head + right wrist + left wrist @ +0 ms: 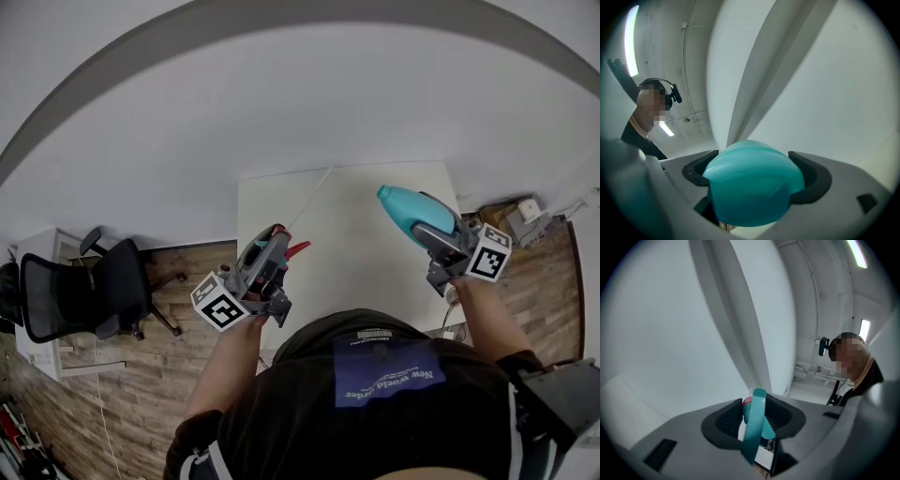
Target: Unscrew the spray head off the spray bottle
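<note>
Teal plastic sits between both pairs of pads. The left gripper point(755, 416) is clamped on the spray head point(753, 432), whose trigger lever stands edge-on between the ribbed pads with a pink-red part behind it. The right gripper point(754, 173) is clamped on the spray bottle point(752, 187), whose rounded body bulges past the jaws. In the head view, head at centre left and bottle at upper right are well apart above the white table point(347, 225). Separation appears complete, with each part gripped independently so neither drops.
</note>
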